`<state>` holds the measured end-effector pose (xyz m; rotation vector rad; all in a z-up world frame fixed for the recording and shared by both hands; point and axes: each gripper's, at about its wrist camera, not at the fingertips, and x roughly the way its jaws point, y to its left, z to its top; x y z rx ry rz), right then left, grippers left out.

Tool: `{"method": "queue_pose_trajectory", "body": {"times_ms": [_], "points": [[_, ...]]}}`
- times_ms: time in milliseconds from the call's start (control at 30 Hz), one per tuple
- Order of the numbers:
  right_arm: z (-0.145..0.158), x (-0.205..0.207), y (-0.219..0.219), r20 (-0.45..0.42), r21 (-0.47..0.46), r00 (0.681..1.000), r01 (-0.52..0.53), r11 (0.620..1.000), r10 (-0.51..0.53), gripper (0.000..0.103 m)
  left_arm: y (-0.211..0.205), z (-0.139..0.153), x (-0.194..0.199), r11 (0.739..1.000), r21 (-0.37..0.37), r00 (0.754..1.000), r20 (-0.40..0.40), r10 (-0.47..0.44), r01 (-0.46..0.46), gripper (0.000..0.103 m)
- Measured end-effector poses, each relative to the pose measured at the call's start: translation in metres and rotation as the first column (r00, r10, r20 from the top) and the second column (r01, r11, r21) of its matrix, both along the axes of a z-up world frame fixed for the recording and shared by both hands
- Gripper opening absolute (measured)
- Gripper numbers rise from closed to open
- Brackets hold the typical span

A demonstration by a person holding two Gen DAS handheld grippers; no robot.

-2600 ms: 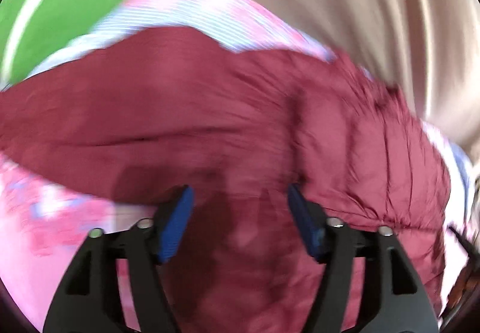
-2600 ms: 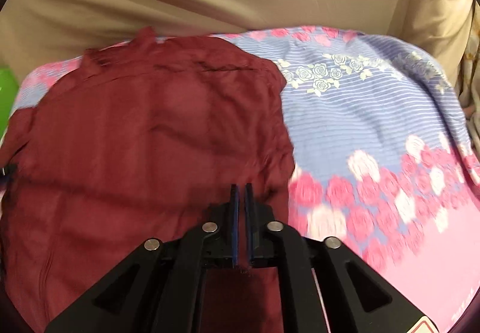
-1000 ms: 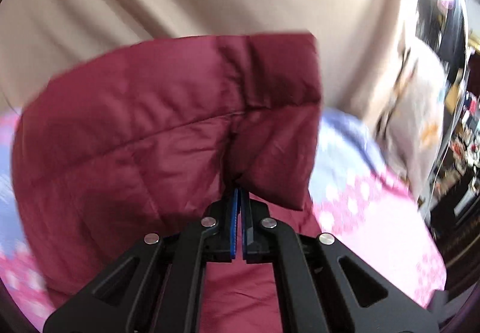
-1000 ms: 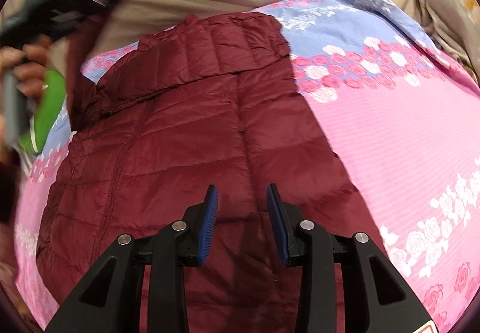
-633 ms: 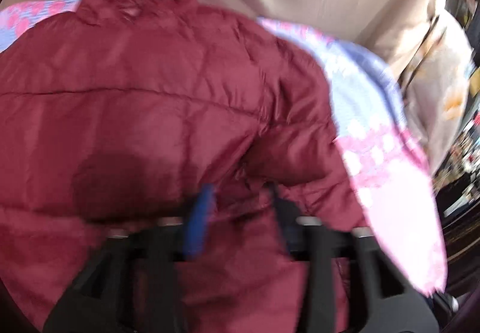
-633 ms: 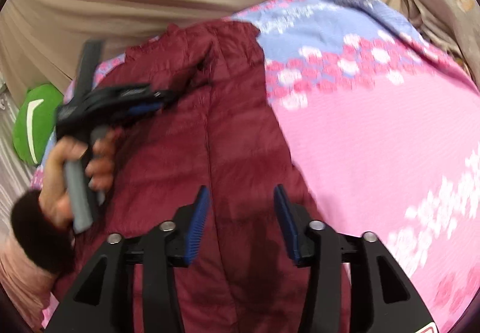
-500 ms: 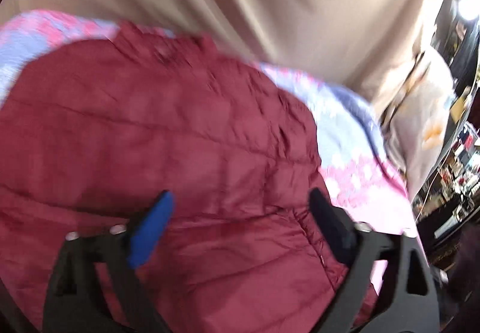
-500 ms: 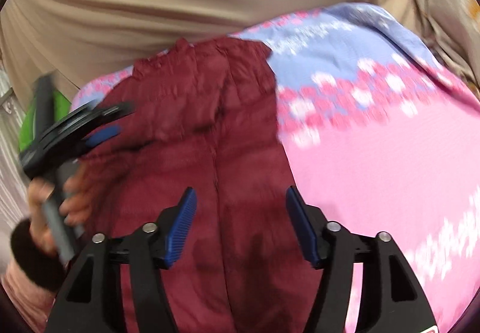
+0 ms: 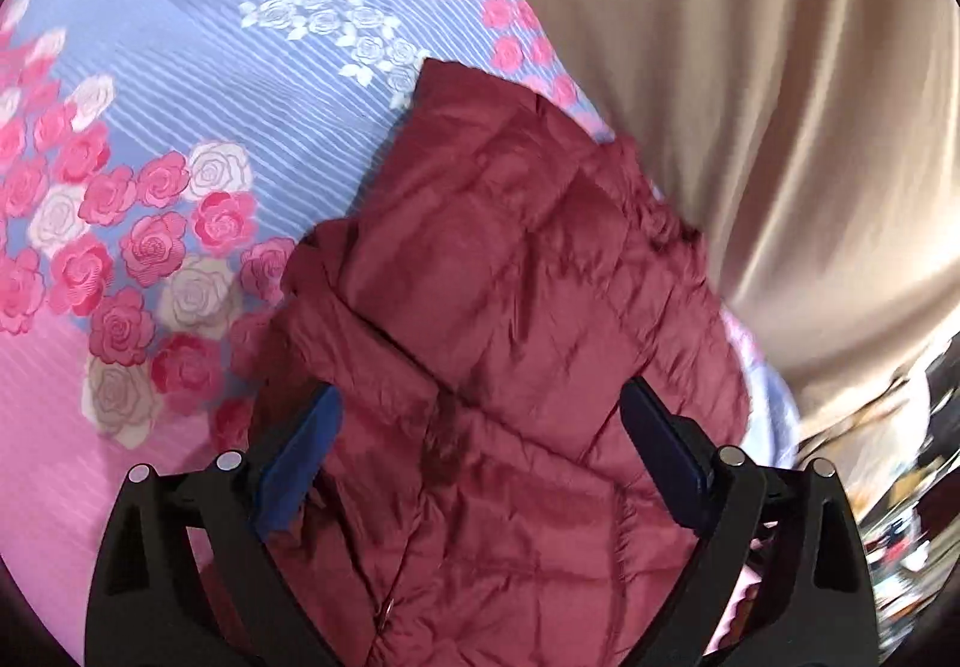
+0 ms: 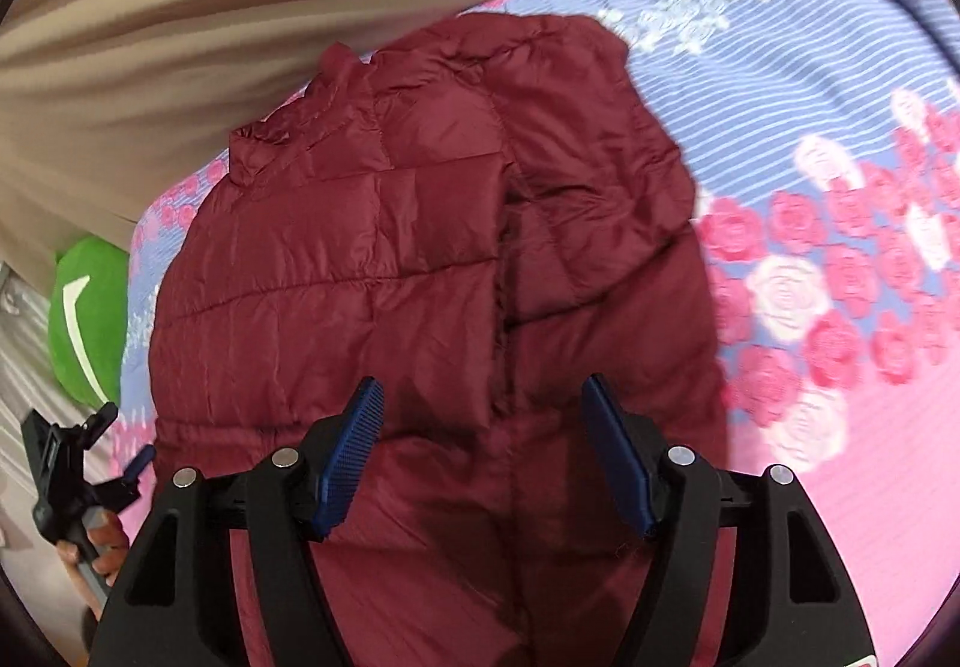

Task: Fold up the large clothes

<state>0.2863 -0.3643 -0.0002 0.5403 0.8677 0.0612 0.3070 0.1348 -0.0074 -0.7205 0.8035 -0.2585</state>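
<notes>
Item one: maroon quilted jacket (image 10: pixel 372 259), which we find lying on the bed (image 10: pixel 852 499), spread over a floral sheet (image 9: pixel 150 84) printed with pink and white roses on blue stripes, shading to plain pink nearer us. Collar end toward the beige curtain (image 10: pixel 180 6); one side panel is folded inward over the body, its edge running down the middle as a dark seam line.

Item two: left gripper (image 9: pixel 480 451), black frame with blue pads. We hold its fingers (image 9: pixel 300 451) wide apart, poised over the jacket and gripping nothing. In the right wrist view the same tool shows at the far left edge, in the person's hand (image 10: pixel 99 544), beside the jacket's border.

Item three: right gripper (image 10: pixel 486 439), same make. Its fingers (image 10: pixel 351 448) likewise stand well apart above the jacket's near portion, with no cloth between them.

Item four: green cushion (image 10: pixel 90 319) with a white stripe, just beside the bed's far corner, below the curtain.

Item five: blurred room clutter at the right edge of the left wrist view; we cannot tell what it is.
</notes>
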Motion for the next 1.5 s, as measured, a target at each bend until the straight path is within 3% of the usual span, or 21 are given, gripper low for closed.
{"method": "queue_pose_trajectory", "body": {"times_ms": [67,200,233,300,333,367,433,467,500,567,600,667,733,867,933,967,1033,1167,1300,1400,1500], "points": [[-0.003,0.009,0.006,-0.010,0.018,1.000,-0.007,1.000,0.007,0.063,0.006,0.001,0.006,0.999,-0.043,1.000,0.005,0.015,-0.015,0.091],[0.001,0.030,0.023,-0.034,-0.018,0.999,-0.035,0.999,0.035,0.018,0.010,-0.004,0.028,0.997,-0.066,0.999,-0.030,0.038,-0.040,0.082],[0.008,0.036,0.029,-0.029,-0.055,0.999,-0.041,0.998,0.040,0.005,0.010,-0.007,0.036,0.997,-0.061,0.998,-0.052,0.042,-0.045,0.065],[0.038,0.039,0.046,0.041,-0.184,0.998,-0.046,0.982,0.054,0.004,0.005,-0.013,0.050,0.999,-0.008,0.995,-0.097,0.034,-0.035,0.030],[0.058,0.037,0.055,0.108,-0.253,0.992,-0.036,0.967,0.065,0.004,0.001,-0.013,0.054,0.999,0.038,0.993,-0.112,0.034,-0.029,0.004],[0.091,0.025,0.069,0.242,-0.326,0.964,-0.029,0.945,0.113,0.003,-0.006,-0.011,0.057,0.994,0.104,0.994,-0.106,0.040,-0.029,0.004],[0.124,0.004,0.078,0.402,-0.340,0.897,-0.038,0.939,0.182,0.003,-0.017,-0.005,0.057,0.976,0.212,0.996,-0.067,0.062,-0.046,0.002],[0.135,-0.004,0.078,0.467,-0.327,0.861,-0.043,0.944,0.201,0.003,-0.022,-0.003,0.056,0.966,0.251,0.996,-0.054,0.071,-0.055,0.001],[0.134,-0.002,0.074,0.479,-0.318,0.855,-0.043,0.947,0.199,0.003,-0.028,-0.002,0.056,0.956,0.287,0.996,-0.041,0.078,-0.063,0.001],[0.100,0.033,0.059,0.358,-0.312,0.926,-0.003,0.950,0.120,0.003,-0.037,-0.006,0.059,0.933,0.352,0.995,-0.036,0.094,-0.075,0.001],[0.072,0.058,0.050,0.239,-0.322,0.968,0.006,0.947,0.075,0.003,-0.041,-0.009,0.062,0.922,0.379,0.995,-0.035,0.097,-0.077,0.001],[0.014,0.092,0.031,0.045,-0.287,0.999,0.004,0.958,0.010,0.000,-0.048,-0.017,0.067,0.918,0.392,0.996,-0.036,0.087,-0.066,0.002],[0.003,0.089,0.021,0.087,-0.214,0.996,0.021,0.977,-0.002,0.001,-0.053,-0.018,0.067,0.908,0.414,0.996,-0.029,0.087,-0.067,0.002],[0.014,0.079,0.019,0.098,-0.226,0.995,0.057,0.972,-0.035,0.006,-0.056,-0.020,0.064,0.903,0.424,0.997,-0.004,0.078,-0.069,0.003],[0.029,0.063,0.011,0.142,-0.252,0.979,0.181,0.951,-0.148,0.009,-0.056,-0.023,0.061,0.904,0.420,0.997,0.013,0.078,-0.077,0.003],[0.037,0.054,0.009,0.180,-0.261,0.964,0.240,0.935,-0.197,0.021,-0.056,-0.024,0.063,0.903,0.422,0.997,0.017,0.080,-0.080,0.003],[0.058,0.038,0.023,0.281,-0.290,0.940,0.275,0.917,-0.193,0.021,-0.057,-0.024,0.060,0.899,0.430,0.996,0.024,0.083,-0.086,0.003],[0.077,0.048,0.075,0.294,-0.347,0.954,0.056,0.936,0.052,0.021,-0.056,-0.023,0.057,0.897,0.434,0.996,0.026,0.083,-0.086,0.003],[0.055,0.083,0.128,0.208,-0.403,0.943,-0.157,0.901,0.258,0.016,-0.052,-0.024,0.060,0.907,0.411,0.996,0.026,0.084,-0.088,0.004],[0.028,0.105,0.121,0.174,-0.458,0.958,-0.126,0.880,0.228,0.005,-0.047,-0.025,0.060,0.919,0.385,0.996,0.027,0.082,-0.086,0.004],[0.021,0.102,0.051,0.191,-0.332,0.977,-0.026,0.943,0.094,0.000,-0.046,-0.025,0.061,0.922,0.378,0.997,0.028,0.077,-0.082,0.005]]}}
